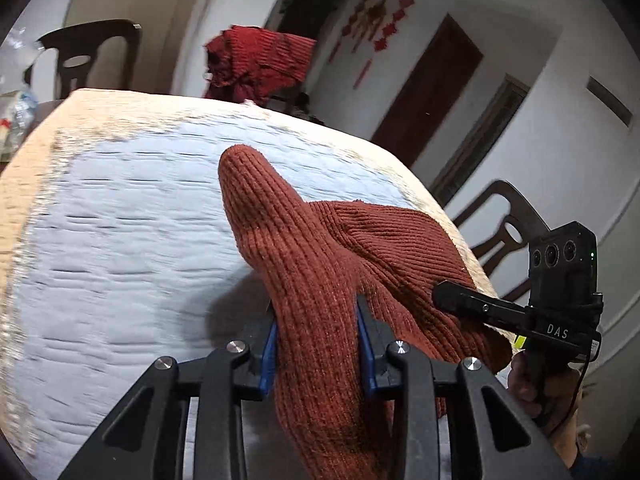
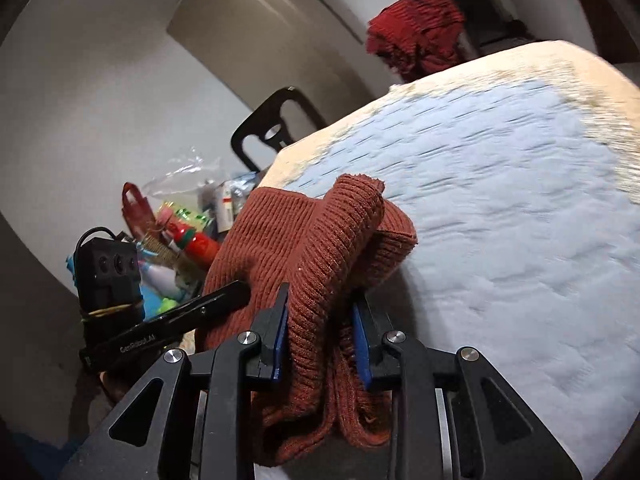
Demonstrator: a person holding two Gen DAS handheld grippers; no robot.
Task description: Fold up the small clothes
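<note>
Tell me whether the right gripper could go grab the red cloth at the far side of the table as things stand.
Probably not yet. The right gripper is shut on the rust knit garment, which the left gripper clamps too. The red cloth lies beyond the padded table, with nothing in between.

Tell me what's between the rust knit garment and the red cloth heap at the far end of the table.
Only bare quilted table cover lies between the rust knit garment and the red cloth heap; both wrist views show it.

Your left gripper and right gripper show matte black linkage arms, silver screw heads and blue pads; each carries a black three-lens camera block and white lettering.
</note>
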